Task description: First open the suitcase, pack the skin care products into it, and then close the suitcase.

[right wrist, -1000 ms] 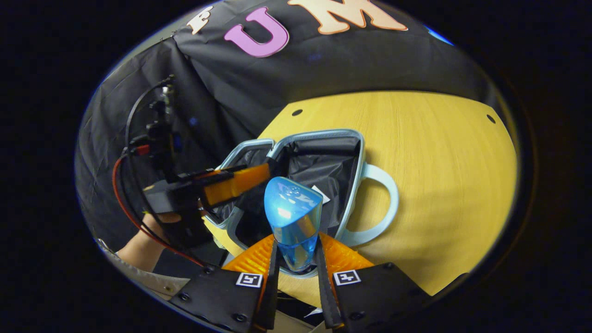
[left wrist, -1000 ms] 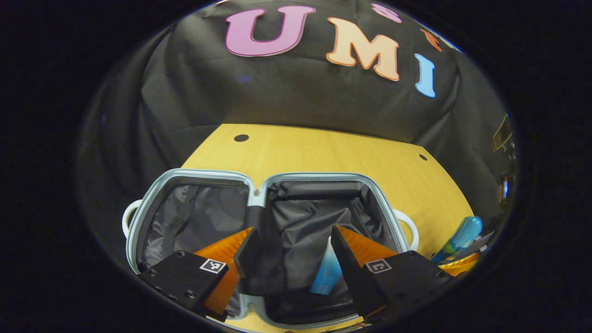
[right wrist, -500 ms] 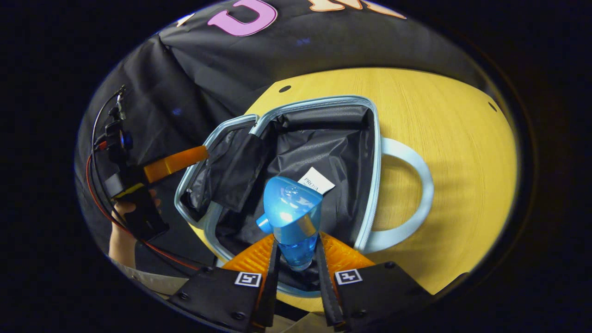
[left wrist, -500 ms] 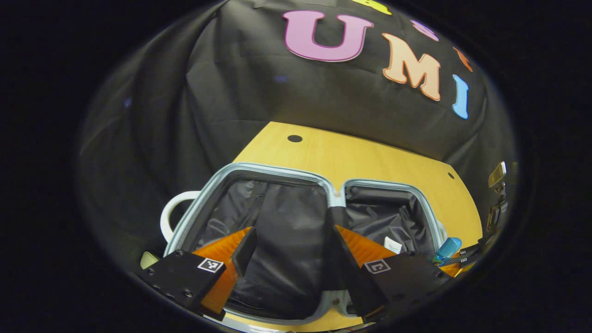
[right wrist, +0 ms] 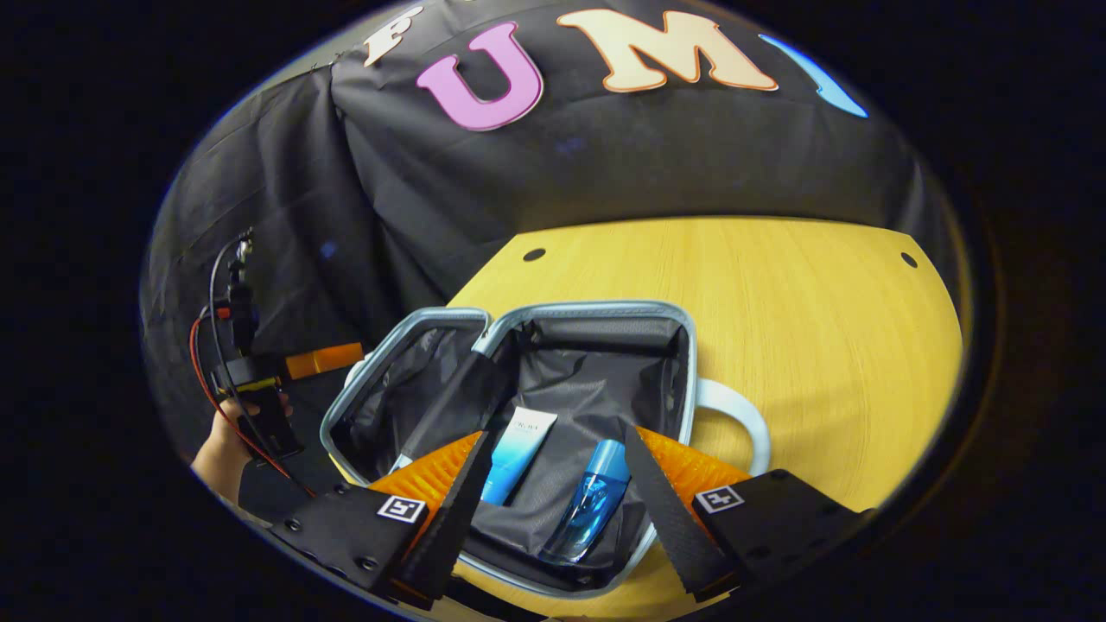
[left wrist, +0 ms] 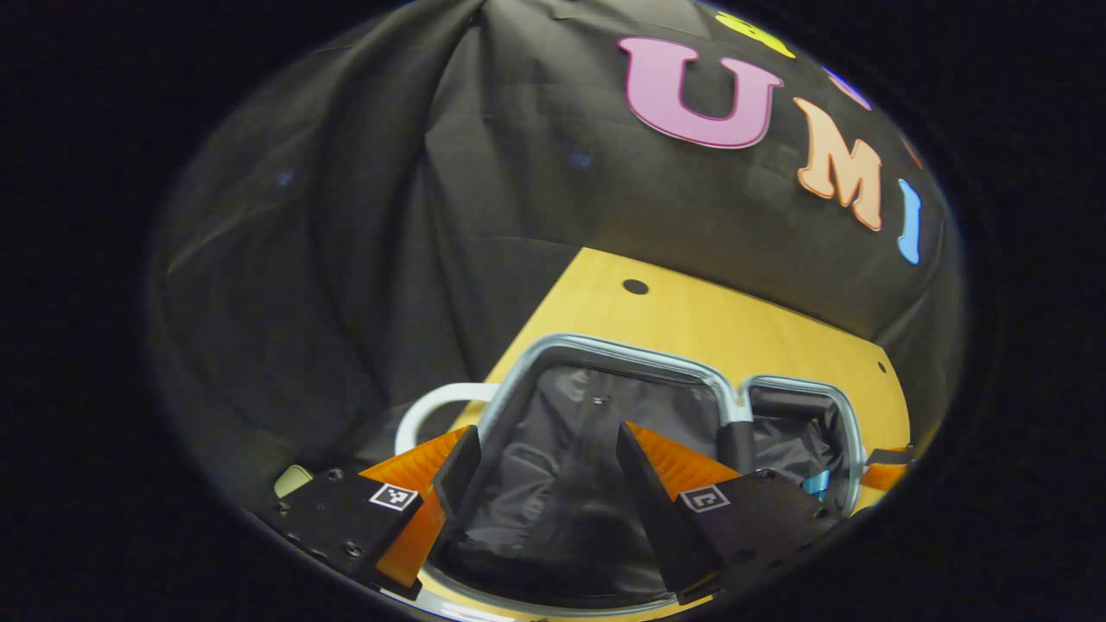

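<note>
The pale blue suitcase (right wrist: pixel 596 307) lies open on the yellow table (right wrist: pixel 778 302), both halves lined in black. In its right half lie a blue bottle (right wrist: pixel 592 501) and a white-and-blue tube (right wrist: pixel 518 453), side by side. My right gripper (right wrist: pixel 557 441) hangs open just above them, holding nothing. Off to the left, a hand (right wrist: pixel 216 449) holds my left gripper, one finger (right wrist: pixel 324 360) showing beyond the case's left edge. In the left gripper view, my left gripper (left wrist: pixel 546 441) is open over the suitcase (left wrist: pixel 622 350), above its left half. A bit of the bottle (left wrist: pixel 816 484) shows at the right.
The suitcase's white handles stick out on both sides (right wrist: pixel 734 406) (left wrist: pixel 432 406). A small pale green object (left wrist: pixel 294 479) lies left of the case. Bare table (left wrist: pixel 691 320) stretches behind the case and to its right. Red and black cables (right wrist: pixel 216 345) trail from the left gripper.
My right gripper has opened and let go of the blue bottle, which now lies in the right half beside the tube. My left gripper has swung away to the left, still open.
</note>
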A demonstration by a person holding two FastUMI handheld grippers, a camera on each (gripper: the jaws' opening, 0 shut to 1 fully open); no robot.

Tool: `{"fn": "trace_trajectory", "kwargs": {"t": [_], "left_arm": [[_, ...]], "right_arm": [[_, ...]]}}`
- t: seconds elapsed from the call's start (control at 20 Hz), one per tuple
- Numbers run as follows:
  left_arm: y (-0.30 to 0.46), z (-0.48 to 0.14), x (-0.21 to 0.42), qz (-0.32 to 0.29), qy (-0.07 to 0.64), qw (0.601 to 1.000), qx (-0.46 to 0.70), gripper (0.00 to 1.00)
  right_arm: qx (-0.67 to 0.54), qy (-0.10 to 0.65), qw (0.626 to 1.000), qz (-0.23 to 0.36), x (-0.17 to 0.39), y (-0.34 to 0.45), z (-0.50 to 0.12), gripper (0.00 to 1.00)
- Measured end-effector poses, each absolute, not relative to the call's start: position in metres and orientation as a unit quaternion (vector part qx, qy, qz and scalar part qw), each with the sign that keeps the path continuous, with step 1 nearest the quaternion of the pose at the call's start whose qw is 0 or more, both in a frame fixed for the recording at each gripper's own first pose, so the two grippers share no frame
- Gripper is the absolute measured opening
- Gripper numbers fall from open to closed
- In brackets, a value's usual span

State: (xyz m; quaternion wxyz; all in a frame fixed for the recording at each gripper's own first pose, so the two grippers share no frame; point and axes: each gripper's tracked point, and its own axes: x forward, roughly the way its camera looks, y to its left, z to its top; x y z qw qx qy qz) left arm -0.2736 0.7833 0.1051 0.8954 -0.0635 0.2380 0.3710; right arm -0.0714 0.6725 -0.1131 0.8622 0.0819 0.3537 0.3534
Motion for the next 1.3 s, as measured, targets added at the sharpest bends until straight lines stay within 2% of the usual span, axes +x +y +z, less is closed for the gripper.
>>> {"fn": "trace_trajectory", "kwargs": {"t": [0.2, 0.25, 0.3, 0.45, 0.6, 0.8, 0.95, 1.0, 1.05, 1.1, 1.3], "left_arm": [[0.837, 0.109, -0.302, 0.407, 0.239, 0.879, -0.062, 0.94], [0.847, 0.105, -0.309, 0.413, 0.244, 0.875, -0.063, 0.91], [0.857, 0.099, -0.315, 0.420, 0.250, 0.870, -0.063, 0.94], [0.879, 0.076, -0.322, 0.424, 0.275, 0.859, -0.080, 0.92], [0.893, 0.055, -0.334, 0.422, 0.305, 0.848, -0.099, 0.76], [0.903, 0.038, -0.338, 0.418, 0.329, 0.840, -0.107, 0.65], [0.902, 0.027, -0.334, 0.390, 0.349, 0.842, -0.128, 0.51], [0.901, 0.023, -0.324, 0.375, 0.349, 0.848, -0.134, 0.40], [0.897, 0.014, -0.319, 0.364, 0.357, 0.849, -0.140, 0.34], [0.896, 0.014, -0.321, 0.359, 0.365, 0.847, -0.143, 0.16], [0.892, 0.023, -0.316, 0.363, 0.347, 0.851, -0.156, 0.08]], "right_arm": [[0.081, 0.319, 0.888, 0.321, -0.054, 0.658, -0.096, 0.97], [0.077, 0.311, 0.893, 0.316, -0.052, 0.655, -0.093, 0.97], [0.072, 0.306, 0.897, 0.311, -0.051, 0.653, -0.091, 0.97], [0.058, 0.293, 0.907, 0.298, -0.053, 0.646, -0.089, 0.97], [0.034, 0.279, 0.913, 0.295, -0.058, 0.642, -0.086, 0.97], [0.004, 0.264, 0.920, 0.291, -0.060, 0.635, -0.084, 0.98], [-0.001, 0.259, 0.922, 0.288, -0.062, 0.631, -0.083, 0.97], [0.000, 0.256, 0.924, 0.285, -0.062, 0.628, -0.082, 0.97], [0.000, 0.254, 0.925, 0.282, -0.062, 0.627, -0.081, 0.97], [0.000, 0.252, 0.926, 0.280, -0.062, 0.625, -0.080, 0.97], [-0.002, 0.247, 0.927, 0.281, -0.061, 0.620, -0.077, 0.97]]}}
